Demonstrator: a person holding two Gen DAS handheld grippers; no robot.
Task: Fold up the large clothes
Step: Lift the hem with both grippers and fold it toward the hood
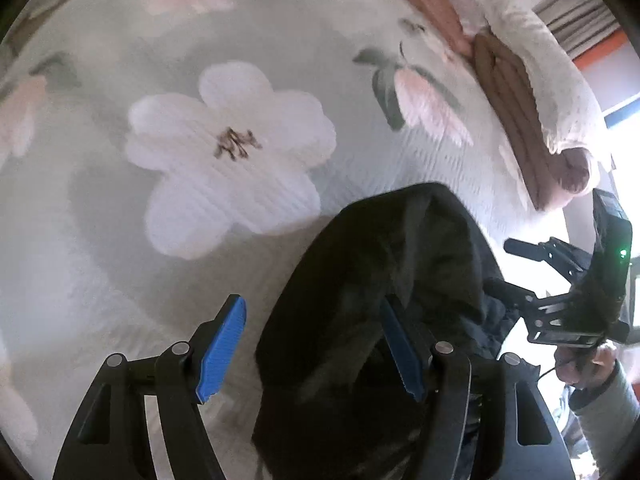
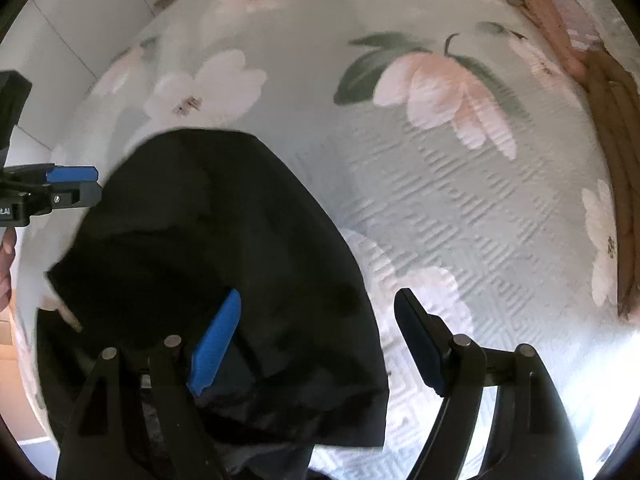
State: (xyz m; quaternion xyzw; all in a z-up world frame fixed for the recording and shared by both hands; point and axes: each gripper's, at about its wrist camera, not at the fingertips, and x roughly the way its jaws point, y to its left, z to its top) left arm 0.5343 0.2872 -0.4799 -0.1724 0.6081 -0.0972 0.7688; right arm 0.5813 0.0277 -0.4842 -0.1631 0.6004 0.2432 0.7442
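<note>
A black garment (image 1: 380,300) lies bunched on a floral bedspread (image 1: 224,148). It also shows in the right wrist view (image 2: 224,264). My left gripper (image 1: 316,344) is open above its left edge, holding nothing; its right blue pad (image 1: 400,352) is over the cloth. My right gripper (image 2: 320,340) is open above the garment's right edge, empty. The right gripper also shows in the left wrist view (image 1: 516,268) at the right, and the left gripper shows in the right wrist view (image 2: 76,184) at the left edge.
Folded pink and brown blankets (image 1: 516,108) and a white quilt (image 1: 552,64) are stacked along the bed's far right side. A white wall (image 2: 60,48) borders the bed on the left. The bedspread (image 2: 440,184) stretches beyond the garment.
</note>
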